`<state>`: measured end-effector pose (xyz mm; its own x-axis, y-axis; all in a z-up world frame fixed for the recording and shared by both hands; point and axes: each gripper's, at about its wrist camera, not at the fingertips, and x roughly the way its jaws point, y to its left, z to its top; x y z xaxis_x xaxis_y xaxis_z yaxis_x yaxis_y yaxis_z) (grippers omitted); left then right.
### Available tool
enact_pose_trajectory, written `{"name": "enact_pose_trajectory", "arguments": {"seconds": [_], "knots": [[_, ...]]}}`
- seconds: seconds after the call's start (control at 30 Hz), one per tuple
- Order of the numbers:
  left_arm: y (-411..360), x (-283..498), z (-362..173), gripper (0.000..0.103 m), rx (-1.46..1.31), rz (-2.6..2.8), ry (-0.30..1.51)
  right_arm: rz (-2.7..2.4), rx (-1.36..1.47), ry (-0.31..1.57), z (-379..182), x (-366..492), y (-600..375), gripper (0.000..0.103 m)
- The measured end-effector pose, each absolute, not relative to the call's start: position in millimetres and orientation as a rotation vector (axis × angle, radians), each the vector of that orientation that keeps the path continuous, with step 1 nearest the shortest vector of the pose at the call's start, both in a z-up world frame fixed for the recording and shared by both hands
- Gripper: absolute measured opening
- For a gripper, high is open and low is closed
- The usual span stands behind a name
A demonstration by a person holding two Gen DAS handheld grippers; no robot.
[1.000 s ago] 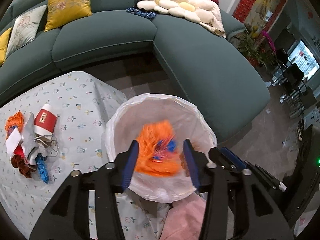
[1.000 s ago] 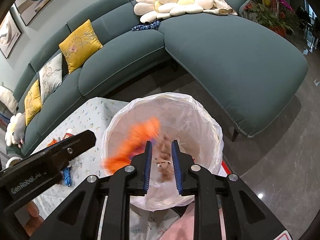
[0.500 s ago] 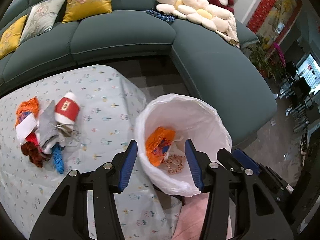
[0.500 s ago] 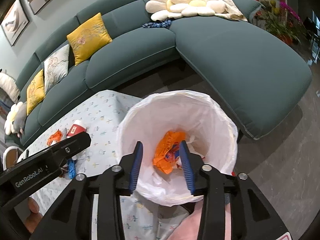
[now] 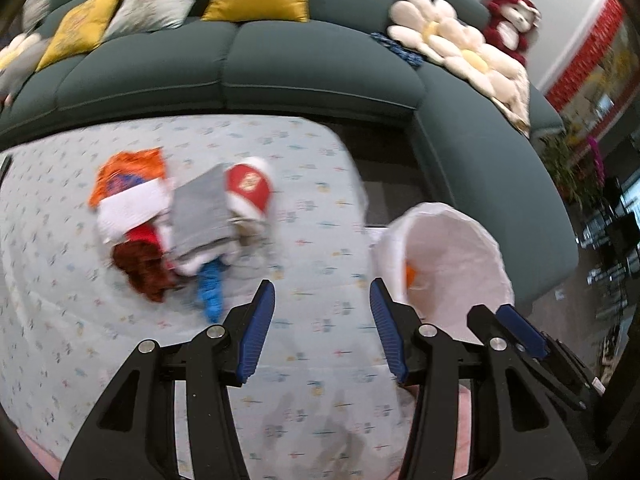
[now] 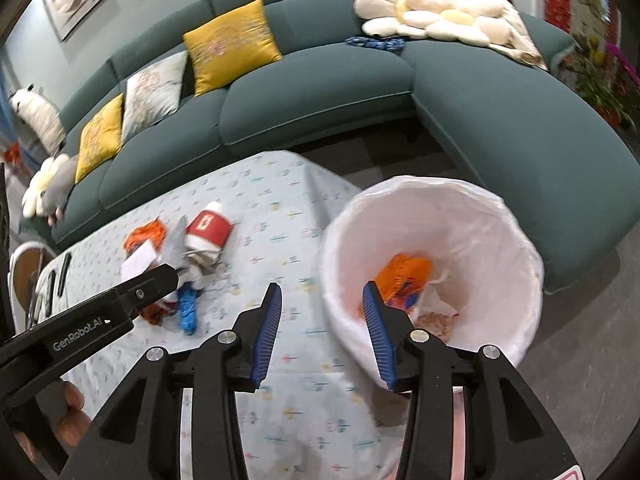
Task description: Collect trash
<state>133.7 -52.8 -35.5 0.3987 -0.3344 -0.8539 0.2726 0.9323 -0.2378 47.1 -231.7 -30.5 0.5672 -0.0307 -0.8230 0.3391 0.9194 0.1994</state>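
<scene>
**Two pieces binned, both grippers heading back to the pile**

The trash pile [image 5: 176, 224] sits toward the far left part of the table [image 5: 320, 208]: an orange wrapper [image 5: 128, 172], white paper, a grey piece, a red-and-white paper cup [image 5: 250, 186] on its side, a dark red scrap and a blue wrapper [image 5: 210, 288] at the near edge of the heap. A second ago I had an orange wrapper and a pale scrap over the bin [image 6: 432, 256]; now both lie inside the white liner, beside the table's right edge. My right gripper [image 6: 320, 320] has just been opening, and nothing is between its jaws. My left gripper [image 5: 322, 316] also stands apart and empty. Both views have swung from the bin back over the table, so I judge that drop done and the next pick due. The pile lies ahead and left of both sets of jaws, not yet between them; the blue wrapper is nearest my left one.
</scene>
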Motion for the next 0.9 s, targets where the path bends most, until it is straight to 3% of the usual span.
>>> {"name": "enact_pose_trajectory", "arguments": {"seconds": [0.37, 0.5, 0.83, 0.9], "knots": [[30, 147, -55, 0.052, -0.143, -0.247, 1.128, -0.126, 0.283, 1.003, -41, 75, -161, 0.046], [57, 151, -63, 0.065, -0.170, -0.191, 1.132, -0.097, 0.259, 1.035, -52, 85, -138, 0.046], [109, 171, -97, 0.065, -0.268, -0.109, 1.198, -0.043, 0.225, 1.124, -89, 117, -91, 0.046], [114, 178, -102, 0.072, -0.290, -0.097, 1.209, -0.033, 0.220, 1.142, -98, 126, -82, 0.046]]}}
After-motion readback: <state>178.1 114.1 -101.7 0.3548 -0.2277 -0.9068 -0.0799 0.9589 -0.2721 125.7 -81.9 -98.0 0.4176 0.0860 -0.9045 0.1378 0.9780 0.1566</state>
